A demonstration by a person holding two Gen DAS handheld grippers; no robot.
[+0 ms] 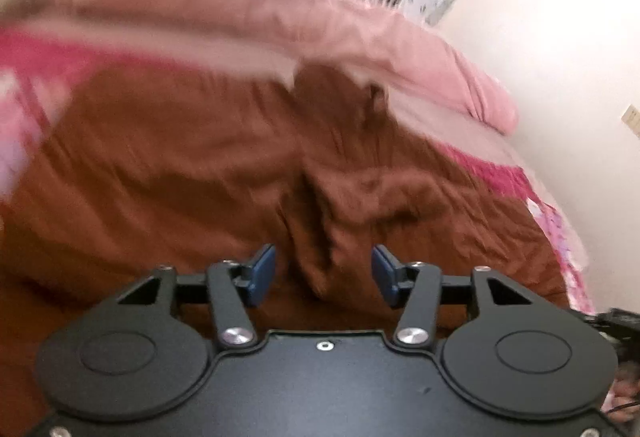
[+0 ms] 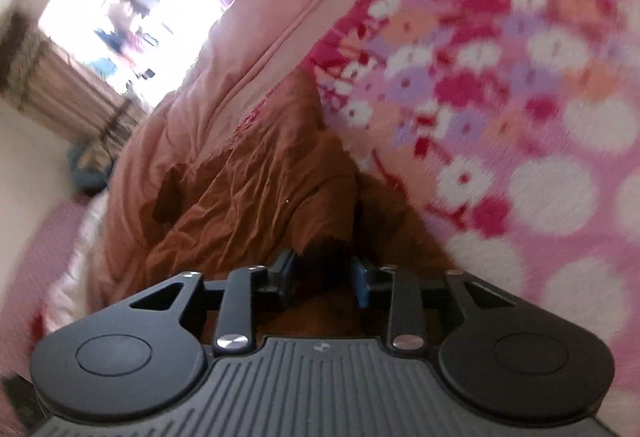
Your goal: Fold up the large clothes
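Your right claw pinches the brown garment's edge, prob. to lift it for a fold. Left claw gapes wide over the garment, spread on the bed w/ floral blanket.

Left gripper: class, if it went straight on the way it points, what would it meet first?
Most likely the brown garment: its rumpled ridge lies right ahead of the open left gripper. The pink quilt lies beyond. Blur leaves depth uncertain.
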